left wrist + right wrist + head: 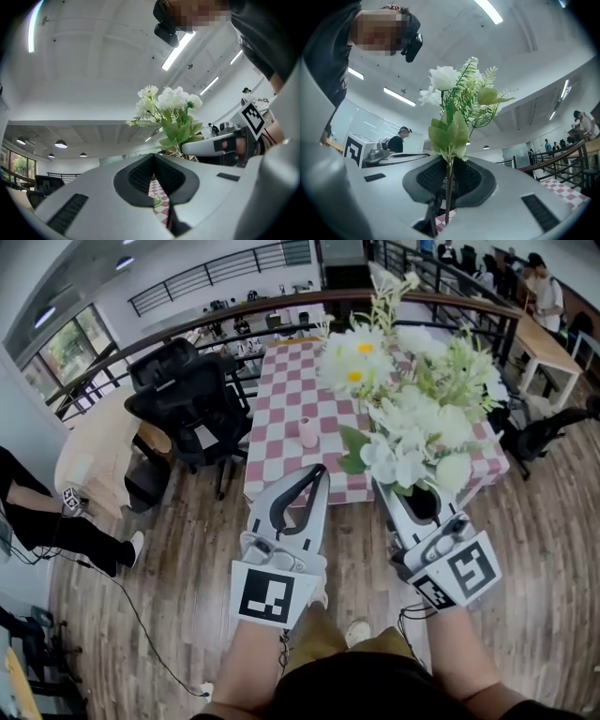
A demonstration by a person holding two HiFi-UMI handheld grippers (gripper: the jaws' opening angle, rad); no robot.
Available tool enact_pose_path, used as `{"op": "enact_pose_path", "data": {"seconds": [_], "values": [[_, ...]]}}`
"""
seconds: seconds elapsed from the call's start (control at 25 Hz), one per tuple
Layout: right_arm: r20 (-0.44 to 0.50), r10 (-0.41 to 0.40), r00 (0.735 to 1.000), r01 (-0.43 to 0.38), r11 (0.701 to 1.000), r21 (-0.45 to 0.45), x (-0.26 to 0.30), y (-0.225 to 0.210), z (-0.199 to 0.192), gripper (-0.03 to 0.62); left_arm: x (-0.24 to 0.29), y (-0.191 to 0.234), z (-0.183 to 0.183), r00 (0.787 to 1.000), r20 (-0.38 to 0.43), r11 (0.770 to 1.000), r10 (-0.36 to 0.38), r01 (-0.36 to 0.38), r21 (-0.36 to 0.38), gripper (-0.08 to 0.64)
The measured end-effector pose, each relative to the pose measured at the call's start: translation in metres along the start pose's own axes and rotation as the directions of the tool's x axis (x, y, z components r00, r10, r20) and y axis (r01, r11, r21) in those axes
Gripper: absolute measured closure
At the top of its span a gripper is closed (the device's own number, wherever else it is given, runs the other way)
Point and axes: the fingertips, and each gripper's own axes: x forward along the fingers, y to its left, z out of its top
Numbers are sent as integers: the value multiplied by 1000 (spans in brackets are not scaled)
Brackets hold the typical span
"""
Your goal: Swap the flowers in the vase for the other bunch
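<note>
Nearest, the right hand-held gripper [448,180] clenches the green stem of the white artificial flower bunch [417,413], held up above the pink-and-white chequered worktop [281,399]; the left hand-held gripper [320,472] is closed and empty, and the small pink vase [307,432] stands on the worktop

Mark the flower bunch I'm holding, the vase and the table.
flower bunch [417,427]: head view, white blooms.
vase [307,432]: head view, its body.
table [281,409]: head view, bare checkered top.
</note>
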Motion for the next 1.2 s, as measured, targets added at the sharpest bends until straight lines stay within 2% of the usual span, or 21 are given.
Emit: {"op": "enact_pose_path", "data": {"seconds": [0.12, 0.44, 0.84, 1.2], "values": [[3, 4, 1000, -4, 1000, 30, 3, 1, -4, 537, -1, 3, -7, 1000, -4, 1000, -5, 5, -11, 552], [21, 17, 1000, -18, 998, 65, 12, -13, -17, 537, 12, 13, -23, 1000, -14, 1000, -3, 3, 15, 551], [25, 25, 999, -27, 997, 67, 58, -38, -37, 537, 40, 56, -52, 1000, -28, 1000, 7, -7, 1, 551], [37, 33, 999, -37, 992, 117, 108, -65, -50, 537, 70, 98, -76, 999, -35, 1000, -9, 9, -19, 551]]}}
